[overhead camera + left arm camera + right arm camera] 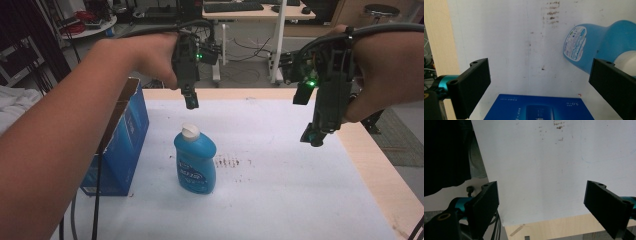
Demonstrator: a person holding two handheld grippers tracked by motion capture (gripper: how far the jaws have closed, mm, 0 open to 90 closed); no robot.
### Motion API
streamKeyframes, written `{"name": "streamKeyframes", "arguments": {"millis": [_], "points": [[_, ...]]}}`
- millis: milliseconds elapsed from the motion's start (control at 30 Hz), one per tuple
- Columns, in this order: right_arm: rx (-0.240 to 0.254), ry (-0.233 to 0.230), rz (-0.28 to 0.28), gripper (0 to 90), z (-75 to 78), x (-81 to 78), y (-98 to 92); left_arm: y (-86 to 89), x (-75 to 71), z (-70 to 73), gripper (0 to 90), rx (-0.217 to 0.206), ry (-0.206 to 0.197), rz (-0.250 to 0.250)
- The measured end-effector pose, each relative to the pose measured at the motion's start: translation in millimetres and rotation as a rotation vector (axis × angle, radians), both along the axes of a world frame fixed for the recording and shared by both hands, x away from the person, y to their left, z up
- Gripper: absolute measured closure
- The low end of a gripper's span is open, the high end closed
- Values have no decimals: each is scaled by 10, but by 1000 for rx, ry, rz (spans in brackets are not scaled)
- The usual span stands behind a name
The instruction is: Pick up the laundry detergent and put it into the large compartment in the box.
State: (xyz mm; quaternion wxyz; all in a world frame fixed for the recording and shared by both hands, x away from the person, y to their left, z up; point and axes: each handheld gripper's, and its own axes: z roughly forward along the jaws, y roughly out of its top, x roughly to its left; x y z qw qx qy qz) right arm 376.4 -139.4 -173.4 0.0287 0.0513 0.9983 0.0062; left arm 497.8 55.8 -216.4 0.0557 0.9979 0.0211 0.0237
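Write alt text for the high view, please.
A blue bottle with a white cap stands upright on a white sheet, beside an open blue box. Two hand-held grippers, left gripper and right gripper, hover above the table, holding nothing.

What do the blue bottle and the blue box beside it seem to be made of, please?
Bottle: probably smooth moulded plastic, slightly glossy, with a white cap and stuck-on label. Box: likely cardboard, its raw brown edge showing at the open top, with a printed blue outer face.
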Motion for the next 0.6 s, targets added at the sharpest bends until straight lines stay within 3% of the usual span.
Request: {"name": "streamKeyframes", "arguments": {"millis": [67,167,300,600], "points": [[4,0,4,120,6,-4,-4,40,-76,113,38,-29,0,-4],[6,-6,4,119,8,-7,-11,63,-149,170,38,-40,9,-9],[15,-7,4,119,18,-47,-27,110,-340,256,38,-15,5,-32],[21,-5,-1,119,4,-95,-71,168,-523,257,38,14,10,-56]]}}
